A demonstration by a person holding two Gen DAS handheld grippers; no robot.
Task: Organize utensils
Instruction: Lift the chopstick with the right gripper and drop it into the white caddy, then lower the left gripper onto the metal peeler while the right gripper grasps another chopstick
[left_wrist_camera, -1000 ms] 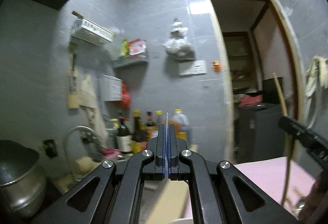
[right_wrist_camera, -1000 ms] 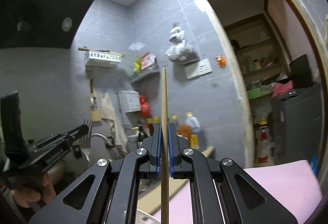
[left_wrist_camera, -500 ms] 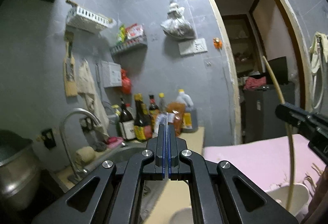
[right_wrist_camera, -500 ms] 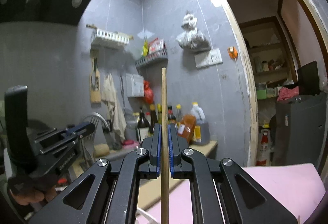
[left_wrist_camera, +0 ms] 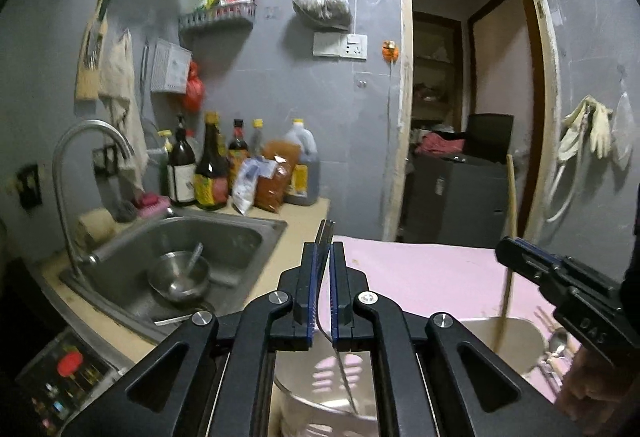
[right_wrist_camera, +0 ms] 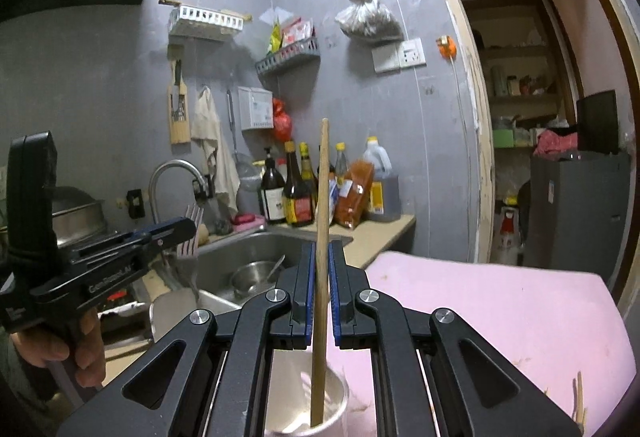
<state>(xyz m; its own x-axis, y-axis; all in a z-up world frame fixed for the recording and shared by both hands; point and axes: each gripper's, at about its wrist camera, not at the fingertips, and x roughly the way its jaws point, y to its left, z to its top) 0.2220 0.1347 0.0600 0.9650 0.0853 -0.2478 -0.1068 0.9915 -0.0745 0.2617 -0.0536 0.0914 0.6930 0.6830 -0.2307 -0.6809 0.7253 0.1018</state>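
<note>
L tongs [left_wrist_camera: 324, 289]: mine, jaws a little apart w/ the fork [right_wrist_camera: 191, 233] between them; looks loose, not pinched, though I can't tell for sure if one pad still touches.
R tongs [right_wrist_camera: 320, 285]: jaws slightly apart around the chopstick [right_wrist_camera: 321, 257]; stick leans free, low end down in the white holder cup [right_wrist_camera: 332, 409]. Reads as let go or nearly so.
Where things are: fork tines up, handle pointing down into the slotted white basket [left_wrist_camera: 320, 413] under my L tongs. Both holders sit on the pink mat [right_wrist_camera: 500, 317], just beside the sink [left_wrist_camera: 168, 249].
Risk 1: fork hangs tilted, handle tip near the basket rim. If it slips at that slant it could catch the rim & tip out onto the mat or toward the sink.
Risk 2: chopstick is long & the cup short; it leans on the rim. Pull R tongs back crooked & a pad may drag the stick over, maybe topple the cup.
Risk 3: both tongs close together. A hasty swing = a knock.
Looks, fork: thin shiny metal, four tines, slim handle.
Looks, chopstick: plain pale wood, straight, slim, squared top.
Still out: more cutlery [left_wrist_camera: 554, 353] lying on the mat at far right, blurry.
</note>
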